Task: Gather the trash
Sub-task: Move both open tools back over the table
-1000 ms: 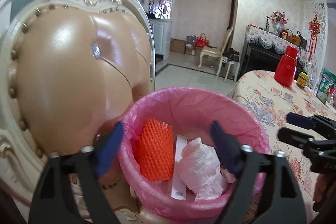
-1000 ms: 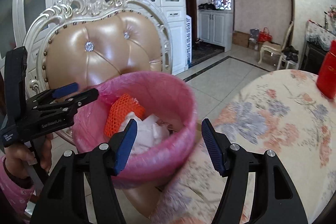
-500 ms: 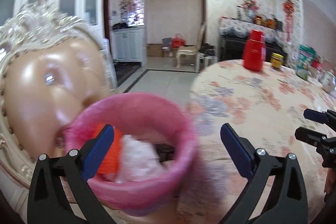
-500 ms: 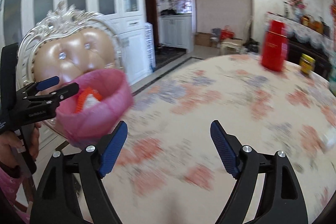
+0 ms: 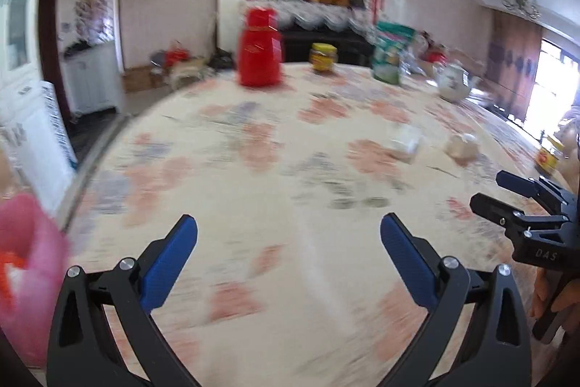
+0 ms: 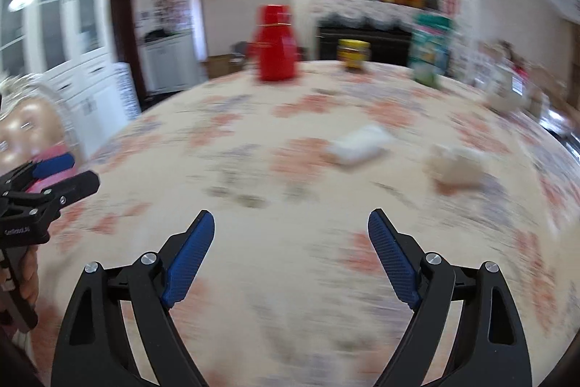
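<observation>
Both views are blurred by motion. My left gripper is open over the floral tablecloth with nothing between its blue pads. The jaws of my right gripper are opening, also empty. Two pieces of trash lie ahead on the cloth: a white crumpled wrapper and a beige crumpled wad to its right. The pink-lined bin with orange netting sits at the left edge of the left wrist view. In the right wrist view the left gripper hides most of the bin.
At the far side of the table stand a red thermos, a yellow-lidded jar, a green packet and a white teapot. Another yellow jar stands at the right edge. A padded chair back is at the left.
Both grippers have swung right, away from the pink bin and chair, to face the table. The right gripper's jaws have widened. The bin has slid to the left edge.
</observation>
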Tool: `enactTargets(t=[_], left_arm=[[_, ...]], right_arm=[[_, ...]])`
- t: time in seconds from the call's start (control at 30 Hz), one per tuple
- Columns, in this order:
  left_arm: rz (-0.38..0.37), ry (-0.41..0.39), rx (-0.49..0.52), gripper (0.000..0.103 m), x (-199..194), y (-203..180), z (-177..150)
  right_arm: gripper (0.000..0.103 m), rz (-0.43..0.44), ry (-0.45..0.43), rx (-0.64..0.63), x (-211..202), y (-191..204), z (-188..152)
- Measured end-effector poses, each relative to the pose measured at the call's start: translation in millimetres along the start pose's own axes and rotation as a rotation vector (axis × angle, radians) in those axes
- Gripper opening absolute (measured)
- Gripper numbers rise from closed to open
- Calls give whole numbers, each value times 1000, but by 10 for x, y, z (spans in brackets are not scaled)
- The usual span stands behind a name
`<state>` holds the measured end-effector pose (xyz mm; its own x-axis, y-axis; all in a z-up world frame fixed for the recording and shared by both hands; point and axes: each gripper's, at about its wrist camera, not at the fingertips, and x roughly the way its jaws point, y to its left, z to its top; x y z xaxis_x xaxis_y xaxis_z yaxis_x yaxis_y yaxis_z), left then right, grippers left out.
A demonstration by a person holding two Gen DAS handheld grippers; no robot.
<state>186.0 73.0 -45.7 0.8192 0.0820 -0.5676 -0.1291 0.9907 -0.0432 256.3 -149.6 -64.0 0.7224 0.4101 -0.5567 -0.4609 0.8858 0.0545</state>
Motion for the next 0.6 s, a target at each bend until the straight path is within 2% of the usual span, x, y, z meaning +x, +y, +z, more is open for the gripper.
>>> enactTargets(t=[0.1, 0.3, 0.43, 0.6], left_arm=[[-39, 7, 9, 98, 283, -304, 115], [-75, 17, 120, 98, 800, -873, 381], [-99, 53, 152, 98, 1269, -1107, 576], [-143, 117, 116, 97, 1791, -1256, 759]], right_arm=[[82, -76, 7, 55, 37, -440, -34], [82, -189, 46, 218, 334, -1200, -1], [82, -210, 84, 308, 600, -1500, 85], [82, -202, 81, 375, 816, -1670, 238]])
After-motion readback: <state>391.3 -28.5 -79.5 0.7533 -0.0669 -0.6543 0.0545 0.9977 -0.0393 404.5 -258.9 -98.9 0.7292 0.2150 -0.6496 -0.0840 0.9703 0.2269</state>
